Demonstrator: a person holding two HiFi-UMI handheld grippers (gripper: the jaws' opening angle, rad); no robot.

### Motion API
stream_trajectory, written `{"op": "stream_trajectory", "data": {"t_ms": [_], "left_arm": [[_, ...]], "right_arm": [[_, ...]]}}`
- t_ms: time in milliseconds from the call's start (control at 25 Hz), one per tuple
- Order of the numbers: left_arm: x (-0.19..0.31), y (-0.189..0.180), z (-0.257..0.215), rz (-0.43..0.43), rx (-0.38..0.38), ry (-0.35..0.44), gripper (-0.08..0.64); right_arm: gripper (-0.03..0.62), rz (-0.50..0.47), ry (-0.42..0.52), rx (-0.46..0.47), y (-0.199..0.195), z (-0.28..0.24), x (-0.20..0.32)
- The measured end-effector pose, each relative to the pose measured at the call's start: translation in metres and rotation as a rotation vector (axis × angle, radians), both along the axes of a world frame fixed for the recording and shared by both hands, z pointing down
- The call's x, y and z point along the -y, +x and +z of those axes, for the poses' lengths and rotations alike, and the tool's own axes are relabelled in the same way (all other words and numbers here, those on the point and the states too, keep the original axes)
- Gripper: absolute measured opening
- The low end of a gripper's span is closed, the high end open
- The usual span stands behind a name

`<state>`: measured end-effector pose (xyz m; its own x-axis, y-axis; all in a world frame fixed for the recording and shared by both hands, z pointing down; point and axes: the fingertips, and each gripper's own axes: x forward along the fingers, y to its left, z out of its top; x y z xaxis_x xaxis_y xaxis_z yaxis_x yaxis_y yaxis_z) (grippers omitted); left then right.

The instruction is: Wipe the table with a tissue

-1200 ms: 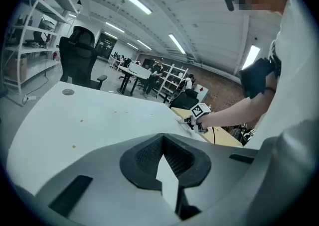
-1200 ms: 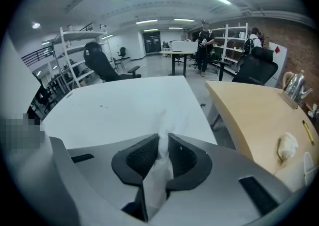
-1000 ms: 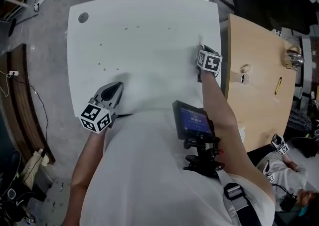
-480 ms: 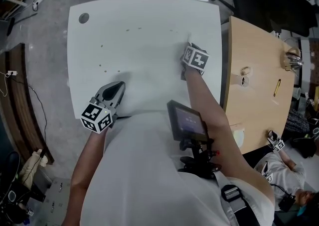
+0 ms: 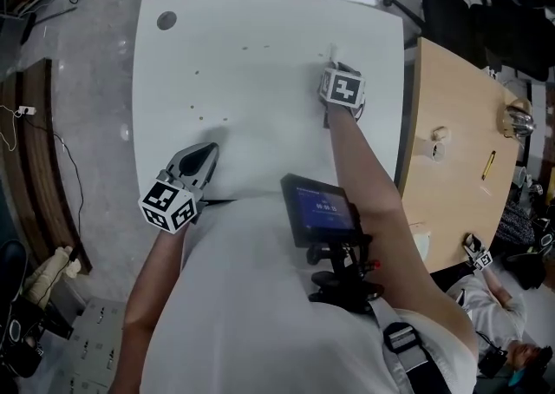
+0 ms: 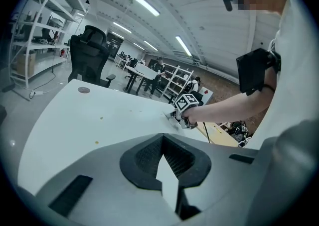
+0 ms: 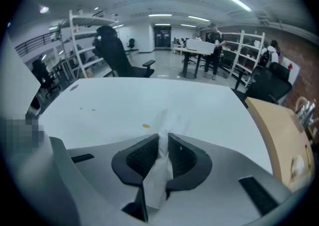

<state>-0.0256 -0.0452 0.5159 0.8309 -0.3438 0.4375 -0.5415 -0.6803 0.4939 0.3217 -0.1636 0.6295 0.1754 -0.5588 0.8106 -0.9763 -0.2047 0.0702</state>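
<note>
Over the white, round-cornered surface, as the head view had it, the right gripper was stretched out to the far right part. Its nose was tipped down at the top, apparently to press its load flat. Small brown specks lay scattered to its left, well apart from it, and looked like dirt not yet wiped. The left gripper sat at the near edge, close to the person's body and clear of the wiping path, so it seemed simply parked.

From the right gripper view, the jaws were pinched hard on a crumpled white paper tissue. It ran up between the pads and stuck out past the tips toward the surface. Such a deep pinch would likely stop it pulling free under drag. One orange-brown spot lay just beyond the tissue's end, slightly left, and was probably the nearest target.

From the left gripper view, the jaws met tip to tip with nothing between them; only a sliver of white top showed behind. That view looked across the surface toward the right gripper, which was held low over the top.
</note>
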Motion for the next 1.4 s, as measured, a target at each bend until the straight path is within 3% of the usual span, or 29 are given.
{"op": "stream_trajectory", "data": {"t_ms": [160,400,600,680,760,840,920,1160,1400], "left_arm": [[0.000,-0.003,-0.001,0.000,0.004,-0.001,0.005],[0.008,-0.010,0.001,0.010,0.006,0.004,0.006],[0.006,-0.003,-0.001,0.030,-0.007,0.011,0.005],[0.003,0.004,-0.002,0.040,-0.010,0.013,0.005],[0.001,0.008,-0.003,0.047,-0.013,0.014,0.005],[0.000,0.011,-0.004,0.047,-0.015,0.016,0.006],[0.001,0.011,-0.004,0.042,-0.018,0.018,0.005],[0.000,-0.003,-0.002,0.002,-0.029,0.017,0.005],[0.001,-0.027,0.001,-0.046,-0.027,0.006,0.005]], "right_arm": [[0.066,-0.191,-0.089,-0.081,-0.022,0.002,0.018],[0.064,-0.433,-0.141,-0.069,-0.079,0.004,0.021],[0.064,-0.609,-0.148,0.066,-0.124,0.002,-0.003],[0.064,-0.660,-0.129,0.175,-0.138,0.000,-0.016],[0.065,-0.608,-0.025,0.337,-0.142,-0.011,-0.016],[0.066,-0.462,0.102,0.465,-0.127,-0.027,-0.008],[0.066,-0.335,0.170,0.500,-0.102,-0.036,0.001],[0.066,-0.250,0.116,0.321,-0.057,-0.027,0.017],[0.066,-0.343,0.064,0.212,-0.083,-0.016,0.042]]}}
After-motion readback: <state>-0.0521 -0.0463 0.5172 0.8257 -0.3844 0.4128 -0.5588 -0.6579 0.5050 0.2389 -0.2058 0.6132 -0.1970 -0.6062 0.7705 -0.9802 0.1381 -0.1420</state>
